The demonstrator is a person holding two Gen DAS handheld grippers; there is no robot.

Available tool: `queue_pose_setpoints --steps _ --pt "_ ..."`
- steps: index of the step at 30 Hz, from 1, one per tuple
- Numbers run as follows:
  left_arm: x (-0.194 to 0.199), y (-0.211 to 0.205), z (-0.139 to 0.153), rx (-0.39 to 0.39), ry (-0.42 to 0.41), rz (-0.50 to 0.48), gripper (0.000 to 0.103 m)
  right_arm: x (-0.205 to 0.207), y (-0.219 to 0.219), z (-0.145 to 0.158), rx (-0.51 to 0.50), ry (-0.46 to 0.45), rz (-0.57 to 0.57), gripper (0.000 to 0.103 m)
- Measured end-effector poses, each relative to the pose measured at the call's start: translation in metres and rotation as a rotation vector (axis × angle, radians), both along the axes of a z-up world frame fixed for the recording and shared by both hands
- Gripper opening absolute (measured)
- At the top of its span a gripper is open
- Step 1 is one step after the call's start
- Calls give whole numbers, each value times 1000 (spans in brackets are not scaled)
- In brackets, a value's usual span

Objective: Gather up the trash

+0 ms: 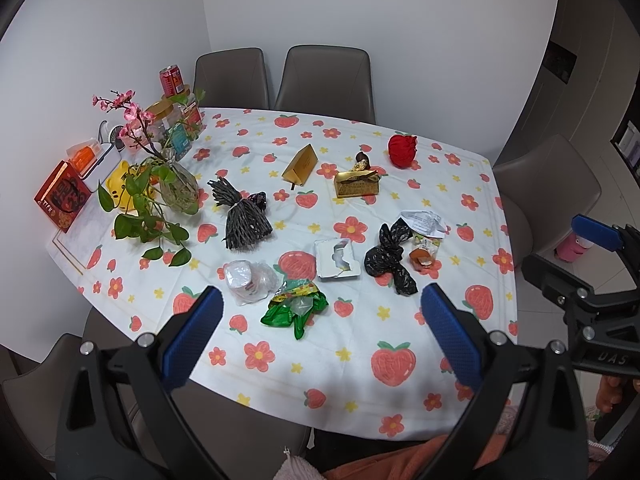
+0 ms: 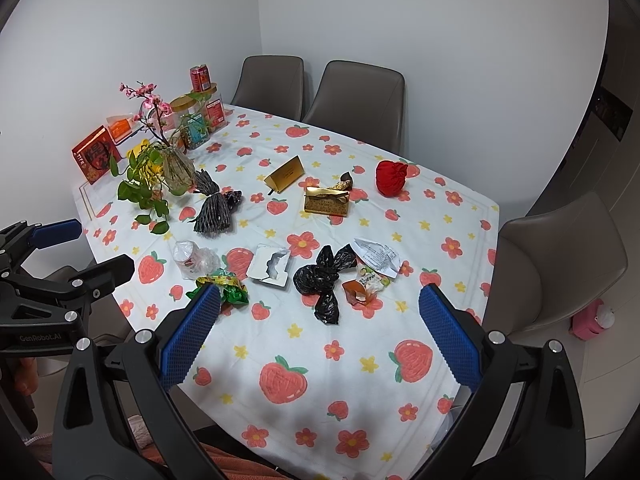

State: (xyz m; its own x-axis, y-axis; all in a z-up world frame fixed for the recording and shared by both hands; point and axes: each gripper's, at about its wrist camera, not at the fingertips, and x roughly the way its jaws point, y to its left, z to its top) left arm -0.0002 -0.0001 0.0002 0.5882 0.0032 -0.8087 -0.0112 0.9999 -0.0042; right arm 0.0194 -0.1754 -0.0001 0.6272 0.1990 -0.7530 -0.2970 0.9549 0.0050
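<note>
Trash lies in a row across the table's near half: a crushed clear plastic cup [image 1: 246, 282] [image 2: 192, 258], a green wrapper [image 1: 294, 308] [image 2: 230, 290], a torn white tray [image 1: 336, 258] [image 2: 270, 266], a knotted black bag [image 1: 390, 258] [image 2: 322, 280], an orange snack wrapper [image 1: 424, 254] [image 2: 364, 288] and a crumpled receipt [image 1: 424, 222] [image 2: 378, 258]. My left gripper [image 1: 322, 340] is open and empty, above the table's near edge. My right gripper [image 2: 320, 340] is open and empty, also short of the trash.
The floral-cloth table [image 1: 360, 380] also holds a vase with a plant [image 1: 176, 188], a dark tassel bundle [image 1: 240, 216], gold boxes [image 1: 356, 186], a red pouch [image 1: 402, 150], and jars and boxes at the far left. Chairs [image 1: 324, 80] ring the table.
</note>
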Motion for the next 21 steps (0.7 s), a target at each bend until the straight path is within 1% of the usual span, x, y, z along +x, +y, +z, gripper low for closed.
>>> queue_pose_setpoints --steps 21 --pt "0 0 -2 -11 7 4 99 1 2 -4 0 4 3 96"
